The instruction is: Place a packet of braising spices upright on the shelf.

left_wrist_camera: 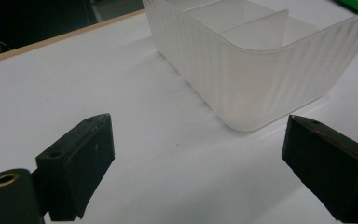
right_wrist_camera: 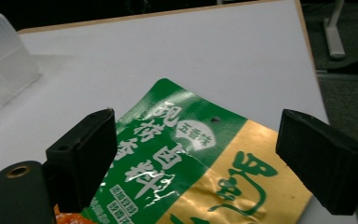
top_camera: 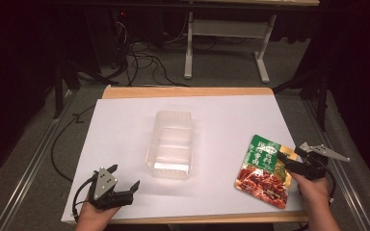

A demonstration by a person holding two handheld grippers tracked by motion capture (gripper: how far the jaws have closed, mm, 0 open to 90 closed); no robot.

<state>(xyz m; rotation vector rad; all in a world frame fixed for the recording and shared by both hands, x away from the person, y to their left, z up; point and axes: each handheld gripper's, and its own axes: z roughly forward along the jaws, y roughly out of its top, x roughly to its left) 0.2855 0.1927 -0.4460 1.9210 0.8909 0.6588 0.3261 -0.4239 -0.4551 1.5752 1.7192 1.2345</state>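
A clear plastic container [top_camera: 170, 144] with inner dividers stands in the middle of the white desk [top_camera: 125, 120], and a green and gold food pouch [top_camera: 265, 171] lies flat near the right edge. The left gripper [top_camera: 125, 185] rests at the front left, wide open and empty, facing the container's near corner. The right gripper [top_camera: 289, 161] is also wide open, holding nothing, with its jaws on either side of the pouch's top end.

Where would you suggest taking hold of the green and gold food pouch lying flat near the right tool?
Probably by its upper right edge, from the right side. The pouch lies flat on the white table, so only a thin border can be pinched. The right tool is open there, jaws straddling that end.
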